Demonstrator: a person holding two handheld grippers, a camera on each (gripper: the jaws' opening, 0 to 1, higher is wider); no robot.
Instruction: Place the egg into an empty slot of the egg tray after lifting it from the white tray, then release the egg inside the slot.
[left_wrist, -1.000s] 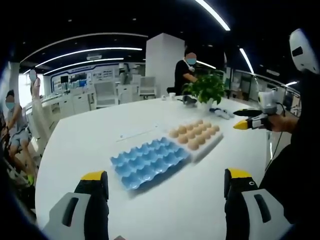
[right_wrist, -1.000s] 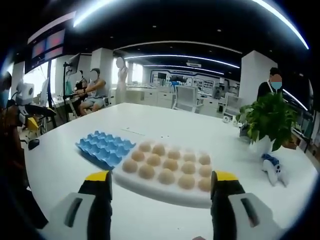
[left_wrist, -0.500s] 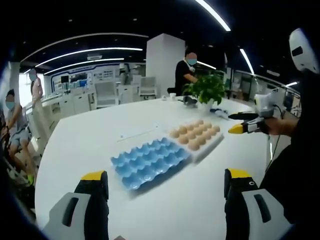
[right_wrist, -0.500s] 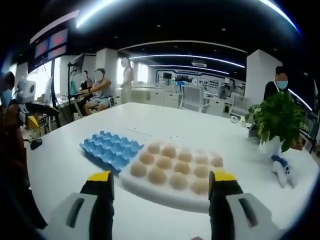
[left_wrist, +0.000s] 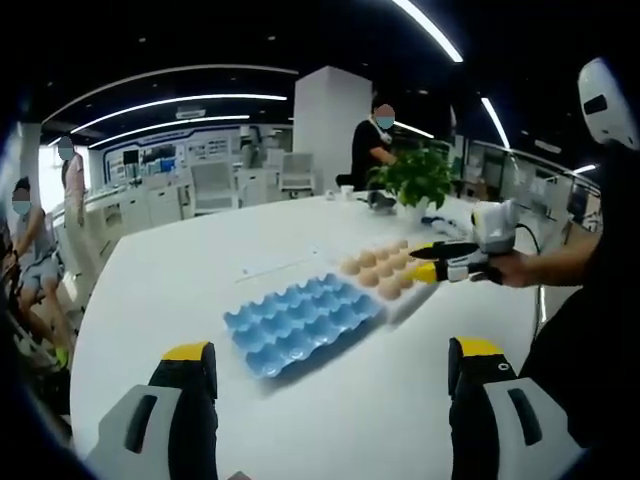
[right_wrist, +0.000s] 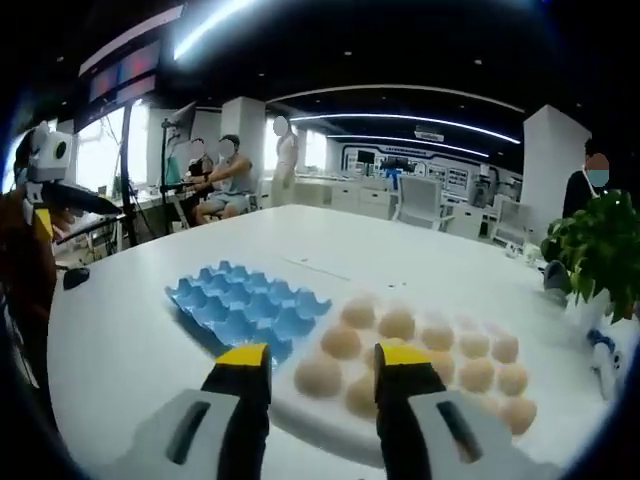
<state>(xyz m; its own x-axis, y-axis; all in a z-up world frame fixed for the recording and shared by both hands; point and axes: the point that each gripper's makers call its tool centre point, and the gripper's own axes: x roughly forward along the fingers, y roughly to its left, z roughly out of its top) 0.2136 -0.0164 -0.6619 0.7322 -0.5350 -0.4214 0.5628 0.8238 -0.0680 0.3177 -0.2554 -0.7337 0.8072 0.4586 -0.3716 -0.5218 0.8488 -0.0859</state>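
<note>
**Right jaws narrow over the eggs**

Jaws of the left gripper (left_wrist: 330, 375) stand wide apart above the white table (left_wrist: 150, 290), as before; the right gripper (left_wrist: 428, 262) has reached the white foam tray of brown eggs (left_wrist: 392, 270), beside the empty blue moulded egg tray (left_wrist: 300, 322).

Right gripper view: its jaws have closed partway, still empty, hovering at a near-row egg (right_wrist: 322, 375). Potted plant (right_wrist: 600, 250) beyond.
</note>
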